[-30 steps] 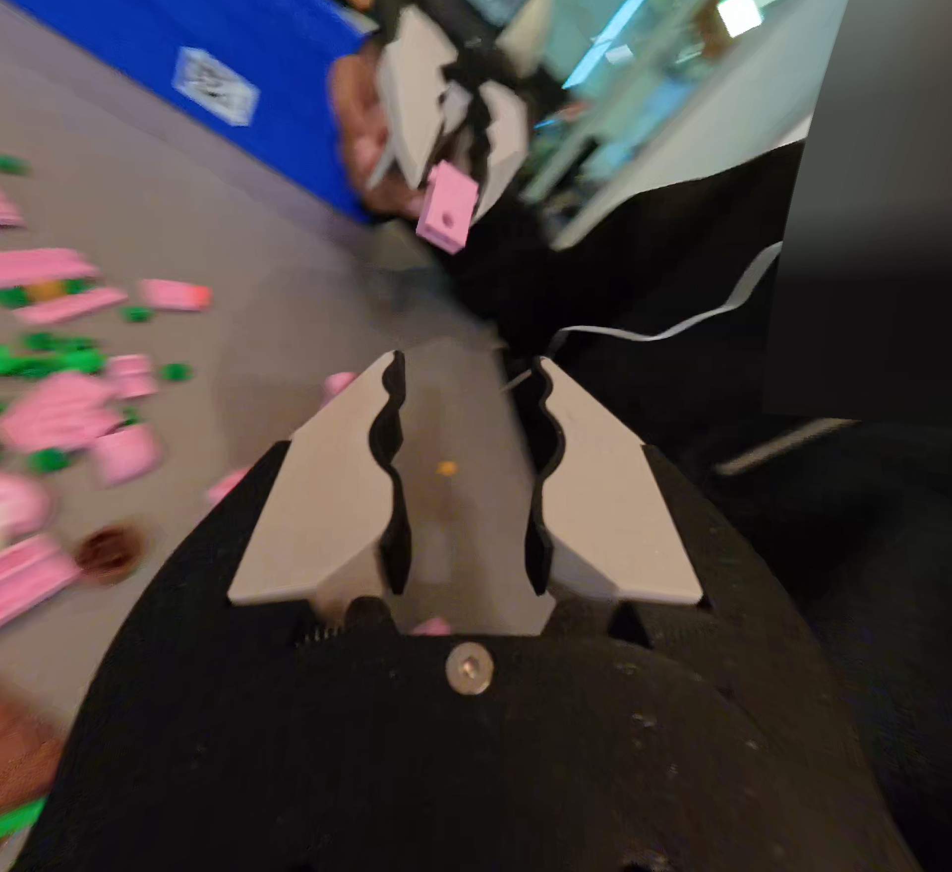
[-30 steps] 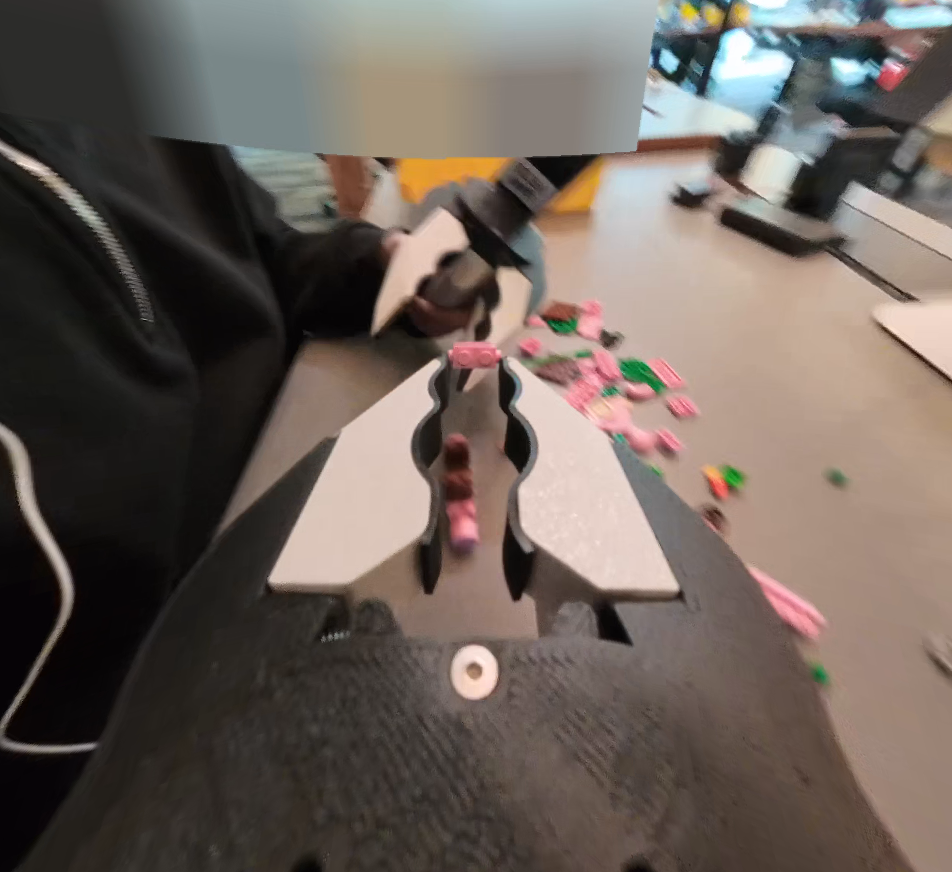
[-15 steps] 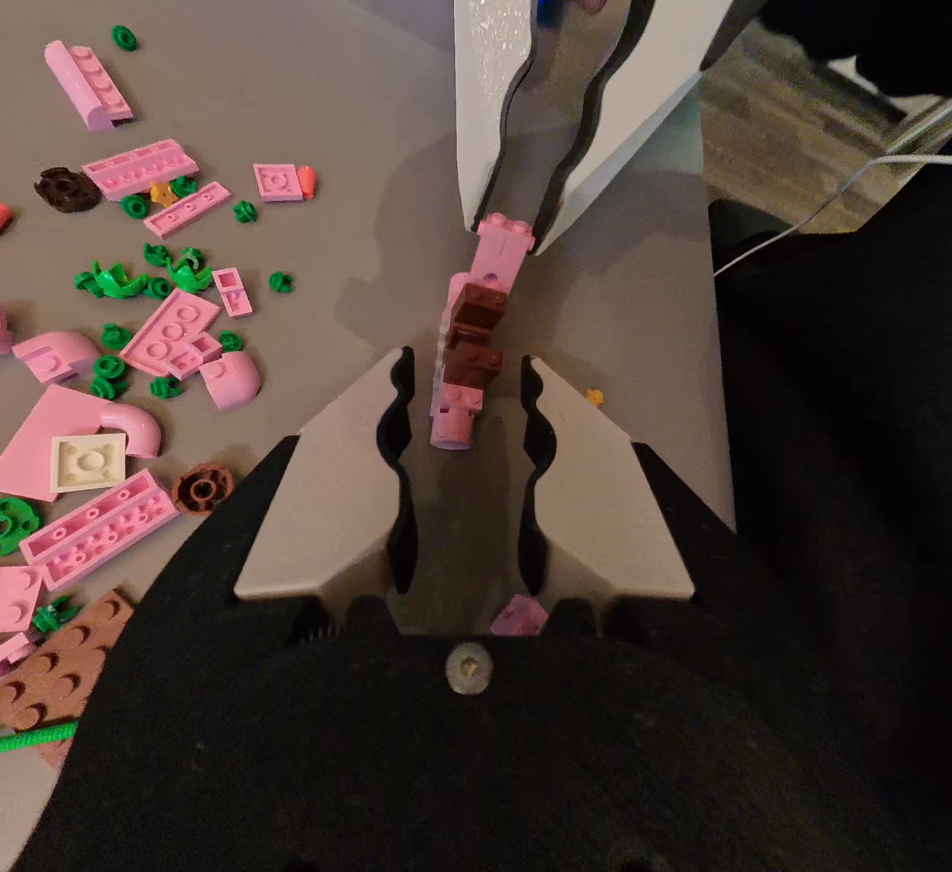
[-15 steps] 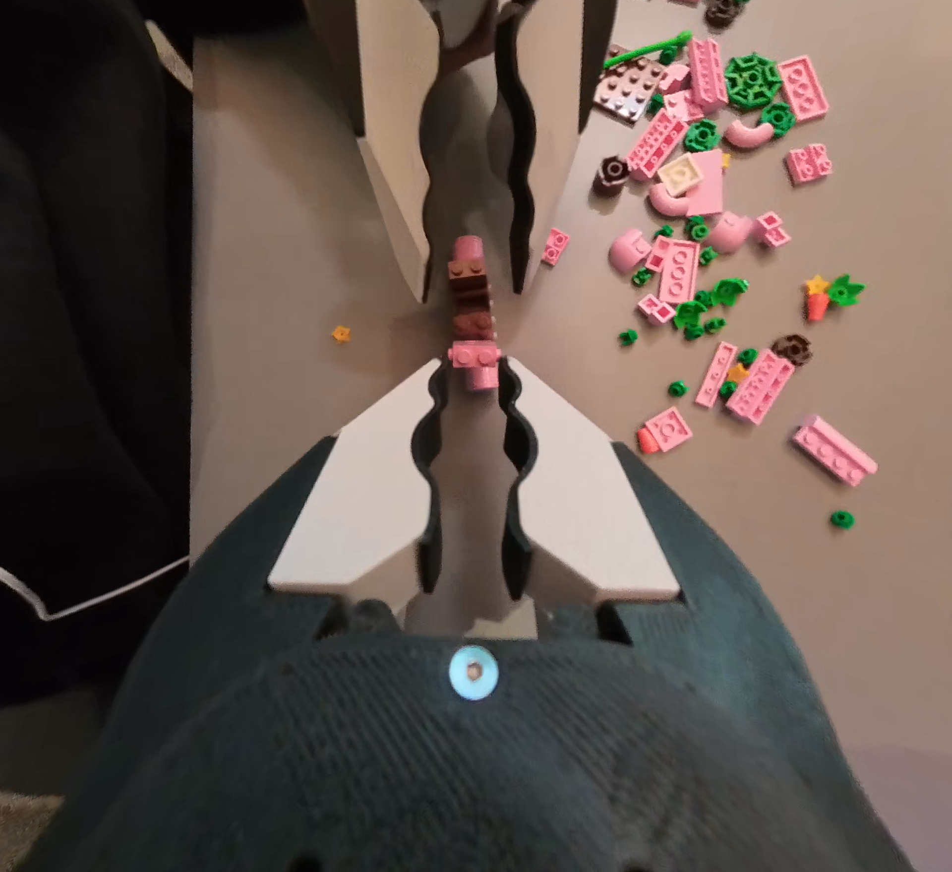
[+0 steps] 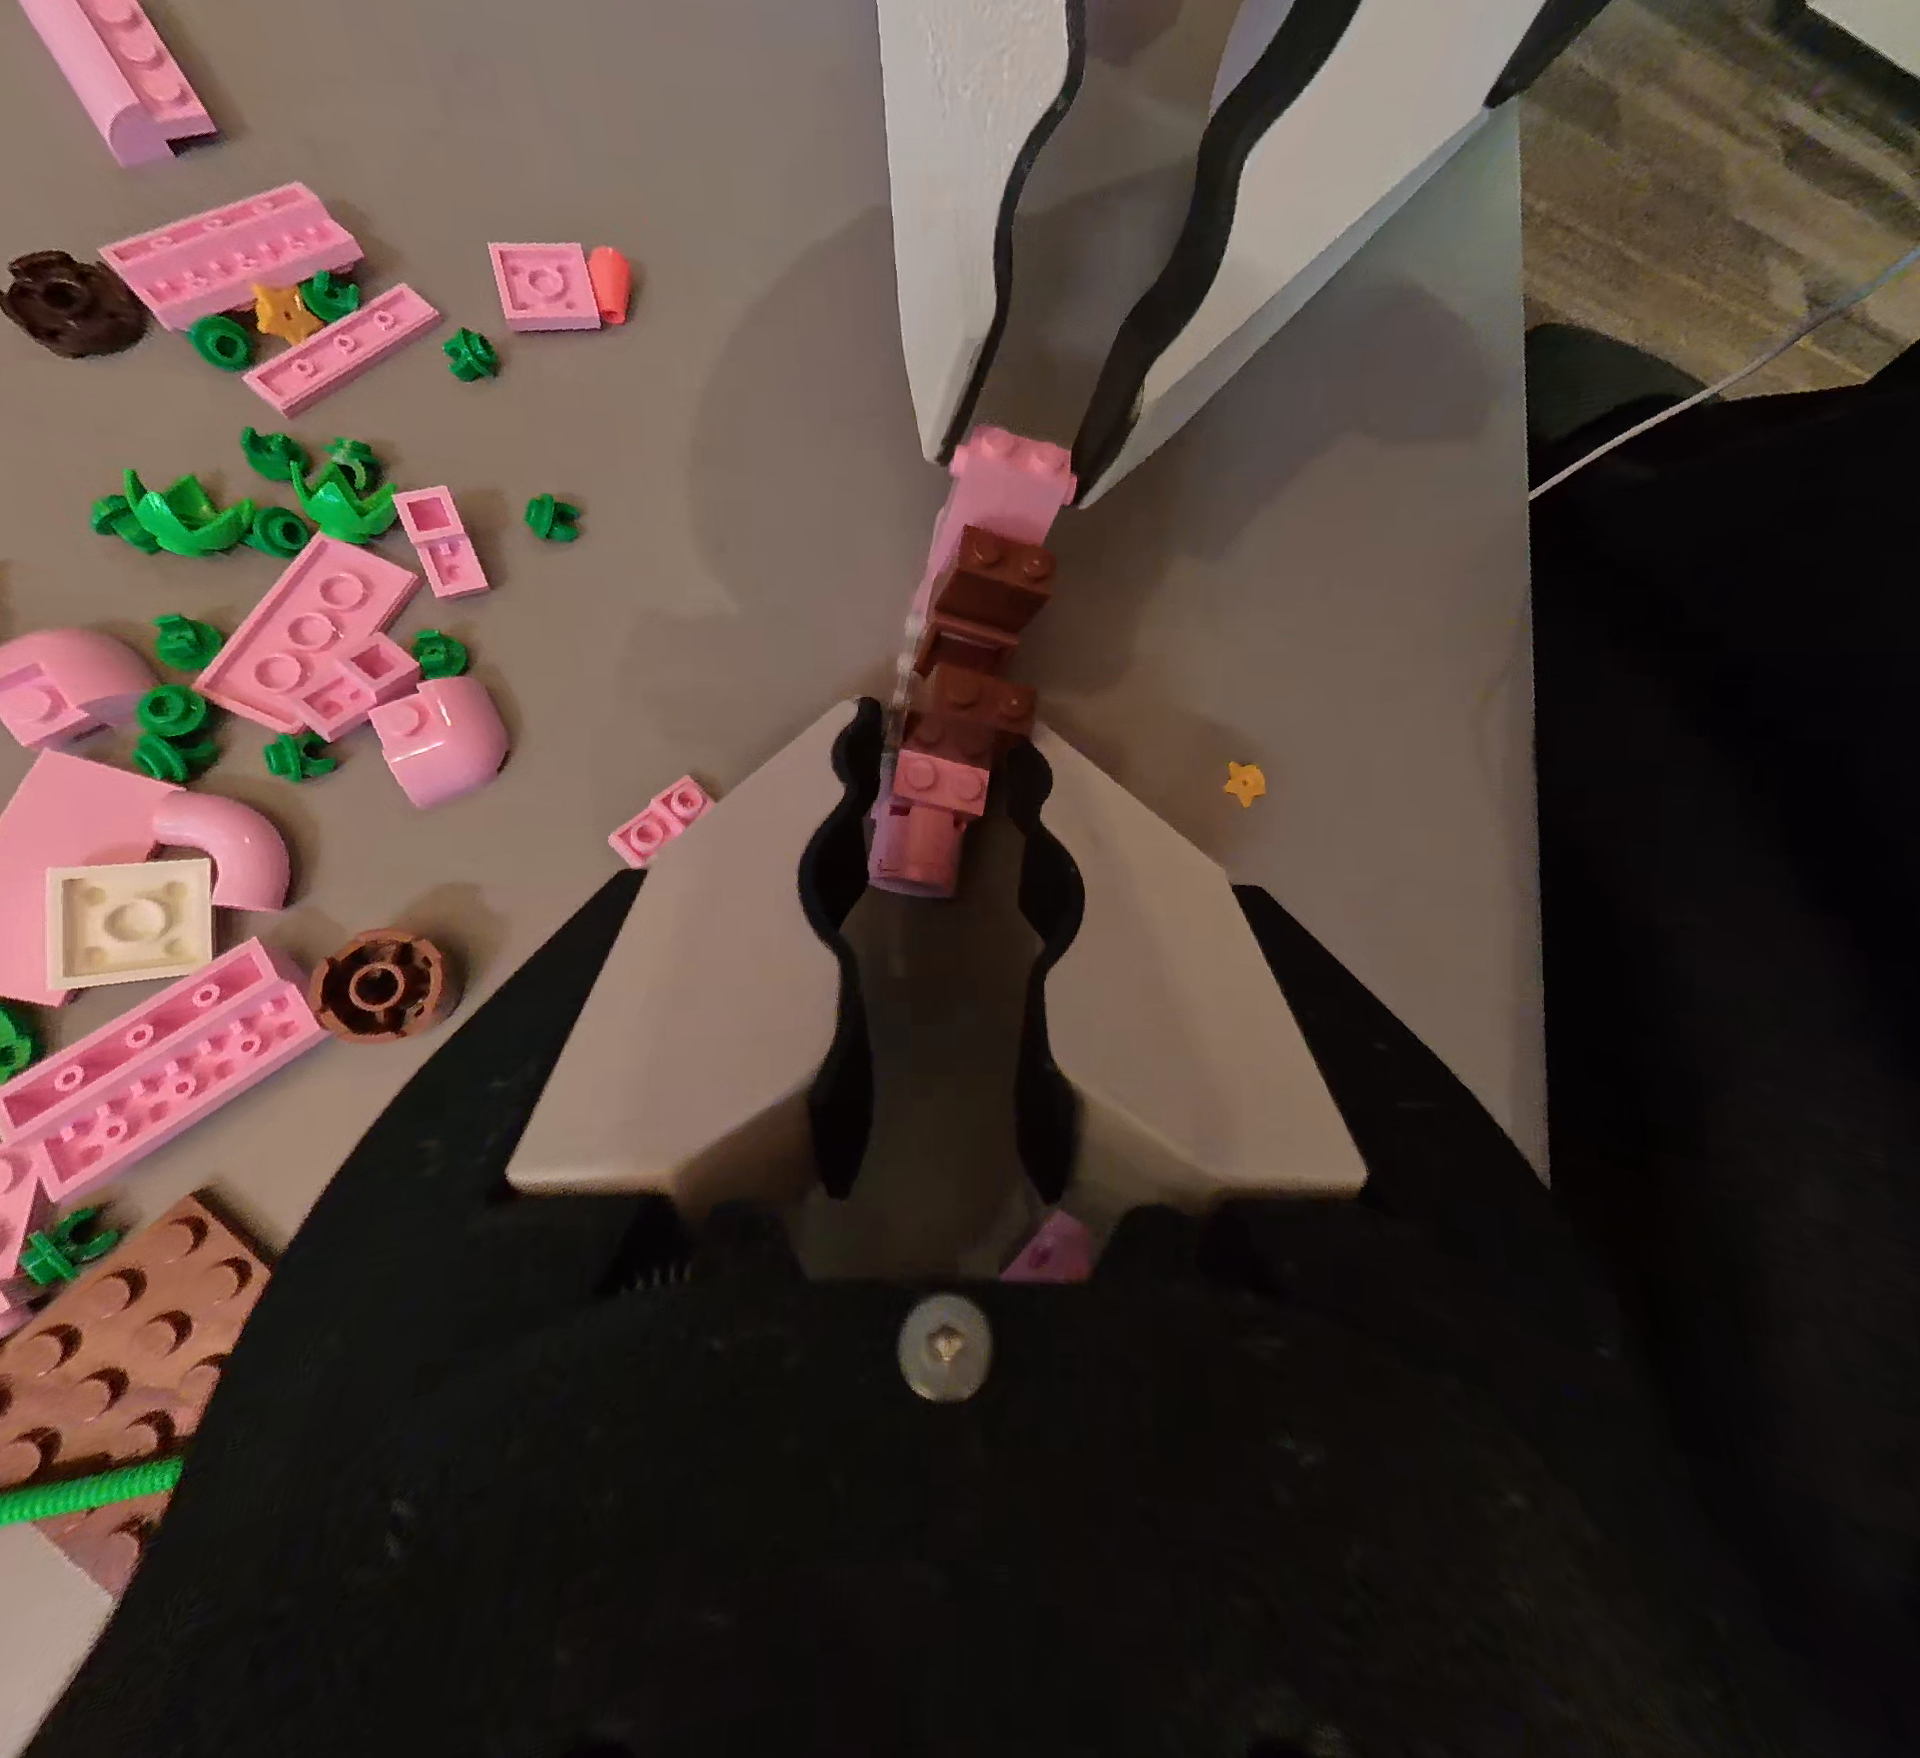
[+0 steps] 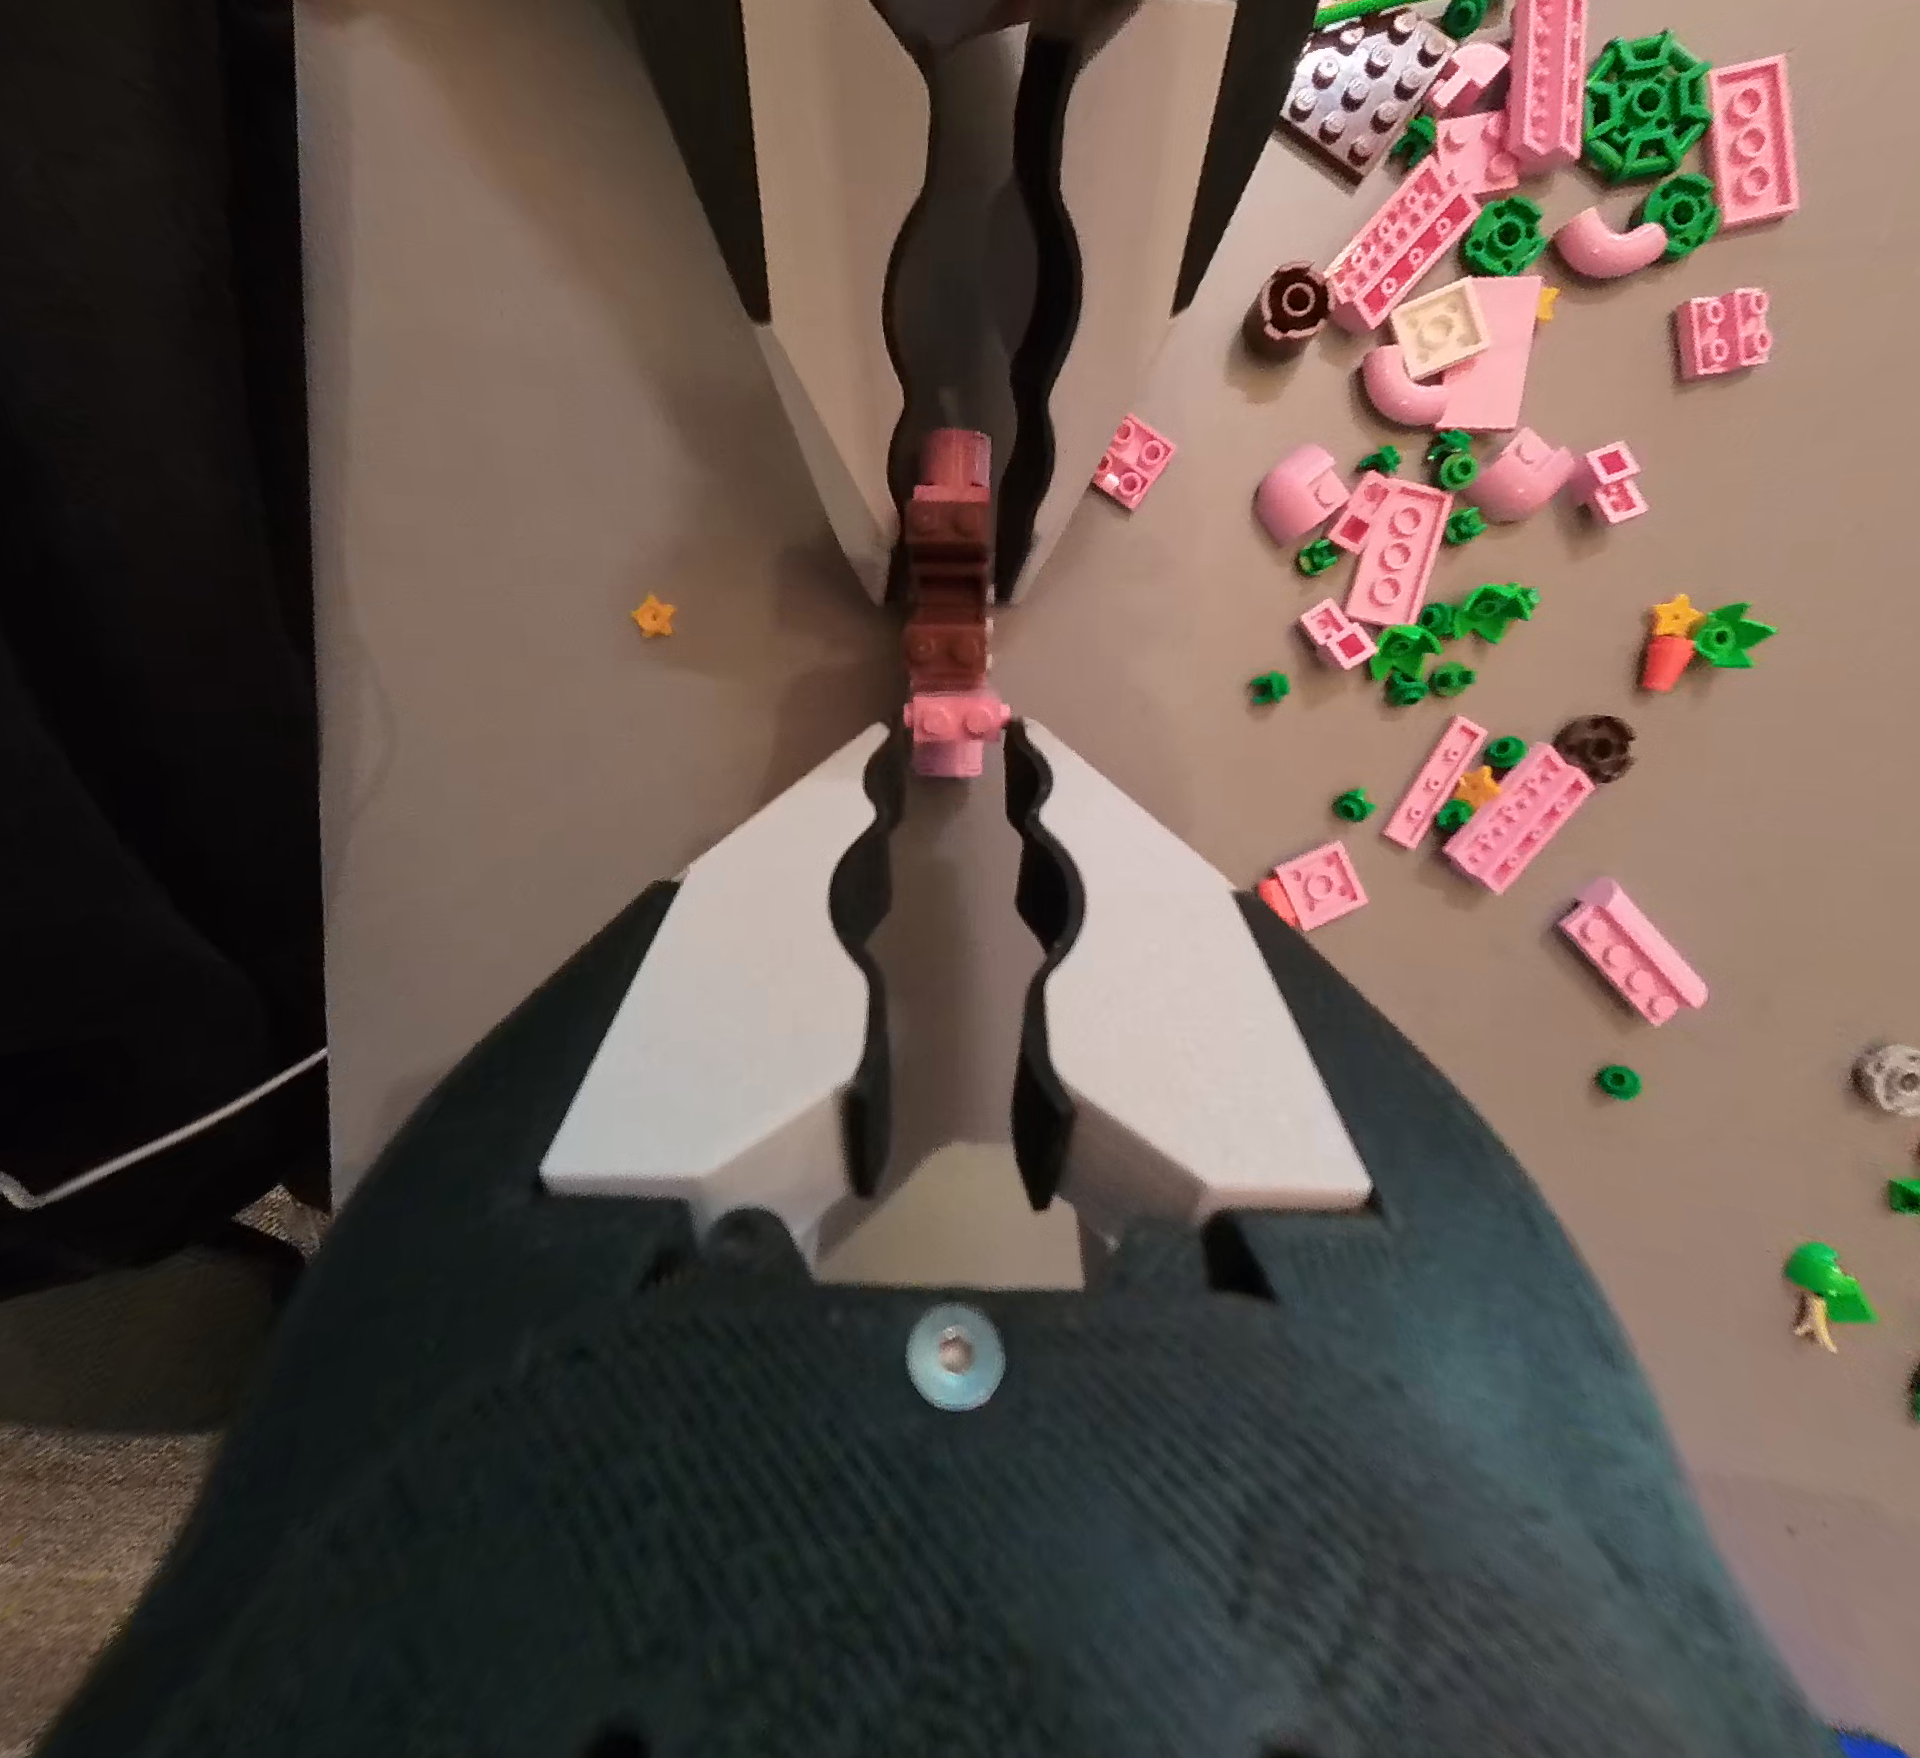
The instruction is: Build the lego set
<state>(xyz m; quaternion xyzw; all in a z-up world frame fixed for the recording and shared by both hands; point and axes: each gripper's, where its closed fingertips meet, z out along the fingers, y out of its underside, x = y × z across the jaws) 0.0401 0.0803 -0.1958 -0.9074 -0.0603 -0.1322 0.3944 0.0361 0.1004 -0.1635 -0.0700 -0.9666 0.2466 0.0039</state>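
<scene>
A small stack of pink and brown bricks (image 5: 977, 628) lies on the grey table (image 5: 727, 98) between my two grippers, which face each other. My left gripper (image 5: 940, 737) has its fingers closed around the near pink end of the stack. My right gripper (image 6: 951, 737) is shut on a small pink brick (image 6: 951, 721) and holds it against the other end of the stack (image 6: 945, 586). In the left wrist view, the right gripper (image 5: 1018, 461) comes in from the top. In the right wrist view, the left gripper (image 6: 945, 581) comes in from the top.
Loose pink and green pieces (image 5: 312, 628) lie spread on the table beside the stack, and also show in the right wrist view (image 6: 1455, 461). There is also a brown studded plate (image 5: 104, 1345), a tiny yellow star (image 5: 1244, 781) and a small pink plate (image 5: 662, 820). The table edge (image 5: 1527, 773) and a person in black are close by. The tips of one gripper are about 4 centimeters away from the tips of the other. The left tips stand about 4 centimeters off the small pink plate (image 5: 662, 820). The right camera catches it too, in the right wrist view (image 6: 1145, 467).
Both grippers came down from the air to the table. The right one brought its pink brick to the stack's end. The left one moved over the stack's other end and narrowed onto it.
</scene>
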